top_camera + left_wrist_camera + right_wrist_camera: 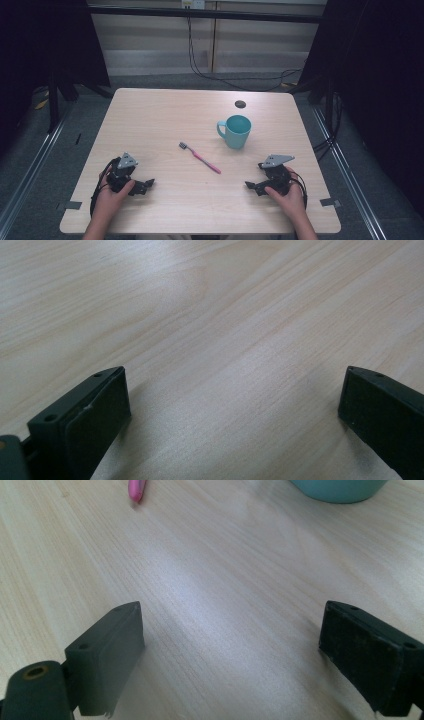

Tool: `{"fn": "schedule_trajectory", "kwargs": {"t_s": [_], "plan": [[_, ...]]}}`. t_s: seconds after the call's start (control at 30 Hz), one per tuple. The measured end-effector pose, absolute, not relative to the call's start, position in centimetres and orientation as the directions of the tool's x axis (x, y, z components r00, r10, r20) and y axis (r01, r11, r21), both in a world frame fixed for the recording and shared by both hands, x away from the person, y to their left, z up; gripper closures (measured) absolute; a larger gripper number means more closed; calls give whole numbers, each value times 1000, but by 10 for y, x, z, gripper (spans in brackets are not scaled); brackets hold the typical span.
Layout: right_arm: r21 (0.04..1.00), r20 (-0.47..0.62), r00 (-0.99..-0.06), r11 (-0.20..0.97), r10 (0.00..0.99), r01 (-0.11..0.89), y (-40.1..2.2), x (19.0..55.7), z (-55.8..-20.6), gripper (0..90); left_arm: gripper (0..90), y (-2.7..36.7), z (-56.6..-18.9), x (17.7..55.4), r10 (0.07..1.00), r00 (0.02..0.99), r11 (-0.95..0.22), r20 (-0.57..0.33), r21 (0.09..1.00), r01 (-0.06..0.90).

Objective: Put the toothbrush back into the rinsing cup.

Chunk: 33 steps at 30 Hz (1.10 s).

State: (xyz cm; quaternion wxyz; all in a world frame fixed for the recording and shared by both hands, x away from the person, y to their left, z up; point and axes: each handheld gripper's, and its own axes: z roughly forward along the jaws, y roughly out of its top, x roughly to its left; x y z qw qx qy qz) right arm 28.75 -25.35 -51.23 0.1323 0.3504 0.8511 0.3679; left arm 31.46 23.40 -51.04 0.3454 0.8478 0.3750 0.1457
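A teal mug (236, 131) stands upright right of the table's centre, handle to the left; its base (340, 489) shows at the top of the right gripper view. A pink toothbrush (200, 158) lies diagonally at mid-table, bristles toward the far left; its pink handle end (136, 490) shows in the right gripper view. My left gripper (148, 185) rests on the table near the front left, held by a hand, jaws wide apart over bare wood (235, 390). At the front right, my right gripper (250, 186) also rests open with nothing between its jaws (232, 640).
The light wooden table (165, 115) has a dark round grommet hole (240, 104) near its far edge. Tape marks (72, 205) sit at the front corners. Black cables (210, 75) trail on the floor behind the table, with dark curtains on both sides.
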Motion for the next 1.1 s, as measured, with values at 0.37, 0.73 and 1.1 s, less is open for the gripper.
{"fn": "schedule_trajectory", "kwargs": {"t_s": [0.37, 0.73, 1.1], "plan": [[718, 33, -717, 482, 696, 502, -253, 288, -512, 102, 0, 234, -510, 314, 739, 674, -476, -14, 697, 536], [647, 34, -702, 519, 711, 558, -244, 292, -503, 143, 0, 234, -510, 314, 739, 674, -476, -15, 697, 537], [564, 42, -727, 585, 685, 583, -229, 303, -492, 222, 0, 234, -510, 314, 737, 676, -479, -12, 696, 535]]}}
